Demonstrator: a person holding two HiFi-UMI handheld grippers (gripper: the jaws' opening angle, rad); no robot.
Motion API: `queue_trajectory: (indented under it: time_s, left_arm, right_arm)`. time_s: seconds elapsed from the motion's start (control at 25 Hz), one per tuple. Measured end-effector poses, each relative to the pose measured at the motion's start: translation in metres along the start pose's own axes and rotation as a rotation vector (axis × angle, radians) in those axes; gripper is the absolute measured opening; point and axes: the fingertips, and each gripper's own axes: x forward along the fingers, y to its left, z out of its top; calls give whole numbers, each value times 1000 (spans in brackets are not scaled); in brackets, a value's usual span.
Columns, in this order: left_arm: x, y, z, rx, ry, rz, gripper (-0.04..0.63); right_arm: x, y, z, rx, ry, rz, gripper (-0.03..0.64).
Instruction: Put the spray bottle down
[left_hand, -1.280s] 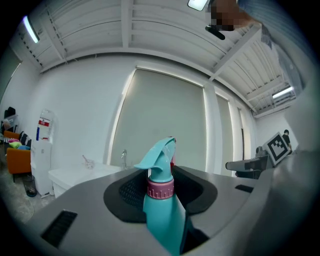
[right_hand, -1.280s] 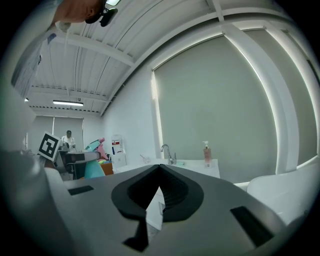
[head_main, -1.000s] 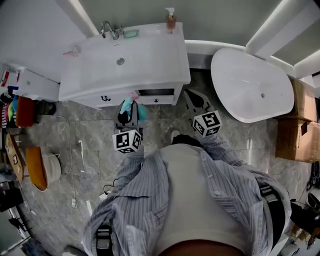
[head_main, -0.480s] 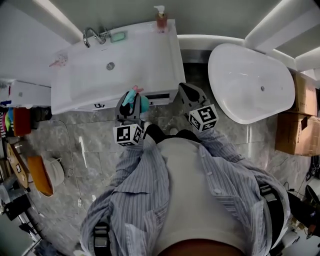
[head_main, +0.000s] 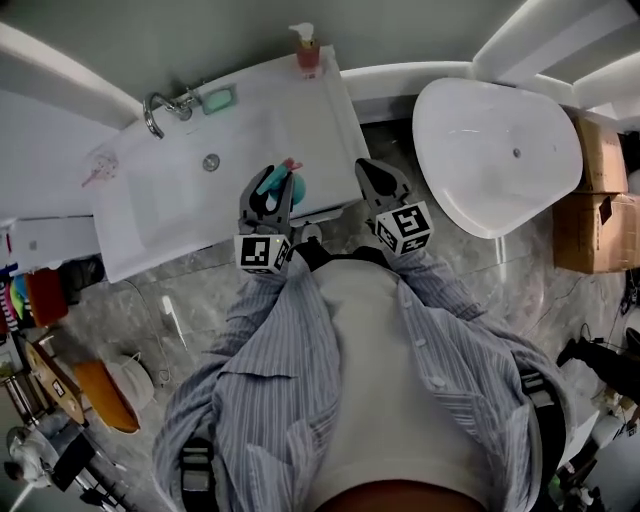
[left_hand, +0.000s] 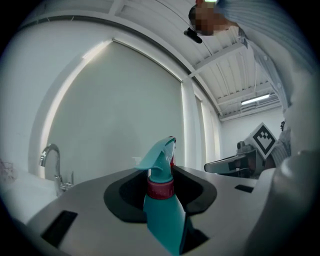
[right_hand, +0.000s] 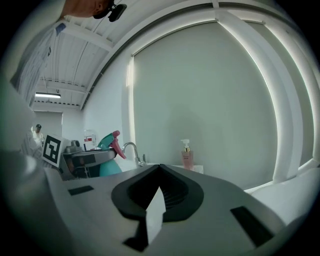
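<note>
The left gripper (head_main: 272, 198) has its jaws clamped on the bottle (left_hand: 162, 202). The bottle stands upright between them, gripped on its tapered shoulder just under the red collar (left_hand: 160, 189), with the trigger head above the jaws. The right gripper (right_hand: 159, 166) has its jaws closed tip to tip, with nothing between them. It sits level with the left jaws, just to their right.

**Hazards**
- We judge the bottle not yet set down. From the head view we cannot tell whether its base touches the table (head_main: 322, 120). Opening the jaws with the base off the surface would drop it and probably tip it.
- The jaws hang over the front edge of the table. A release this close to the edge could send the bottle to the floor (head_main: 190, 290) below.
- The grip is on a taper, so a loose hold may let the bottle slide down through the pads.
- The trigger head overhangs the jaws. Lifting away too early could catch and topple it.

**Surface and room**
- The table is a white, glossy vanity top. The basin (head_main: 195, 175) lies ahead and left of the left jaws, and the slope toward it could let the bottle slide.
- The tap (head_main: 158, 104) and soap dish (head_main: 218, 98) stand far ahead.
- A pump dispenser (head_main: 307, 50) stands ahead of the right jaws, and a tub (head_main: 495, 150) to their right.
- The floor is grey stone tile.
</note>
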Motion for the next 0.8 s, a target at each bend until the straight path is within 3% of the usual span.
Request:
queue_trajectory:
  time_s: [0.2,0.32,0.52,0.8]
  left_arm:
    - [48,-4,-27,0,42,-159,138]
    - [69,-2,-42,8,56,-216,138]
    - [103,10,-64,10,67,-247,138]
    - [154,37,-95,-10,76,-228,138]
  right_arm:
    - [32,-9,-17,29,36,-59,15]
    - [46,-13,-28,43,56,-91,15]
    - [60,-37,-42,66,66,-178,15]
    - [75,-75,-61,96,84,-282,15]
